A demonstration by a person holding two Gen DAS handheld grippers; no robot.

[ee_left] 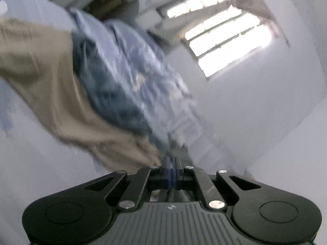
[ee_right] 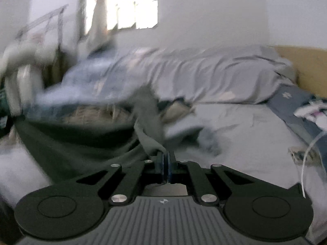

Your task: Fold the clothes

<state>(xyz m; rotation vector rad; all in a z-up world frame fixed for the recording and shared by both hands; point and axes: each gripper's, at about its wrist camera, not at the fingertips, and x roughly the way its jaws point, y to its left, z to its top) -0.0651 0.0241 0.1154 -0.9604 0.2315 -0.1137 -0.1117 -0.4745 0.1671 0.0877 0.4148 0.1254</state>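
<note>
The right gripper (ee_right: 166,156) has its jaws clamped on a dark green garment (ee_right: 71,143) trailing left of them over the bed (ee_right: 235,122). The left gripper (ee_left: 171,161) jaws are pressed together (frames blurred), with tan cloth (ee_left: 40,71) just ahead-left.

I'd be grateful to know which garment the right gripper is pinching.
The dark green garment; the right gripper clamps its edge, while the beige one lies beyond.

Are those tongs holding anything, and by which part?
Right tongs pinch the dark green garment at an edge fold. Left tongs are shut; what they hold cannot be told.
</note>
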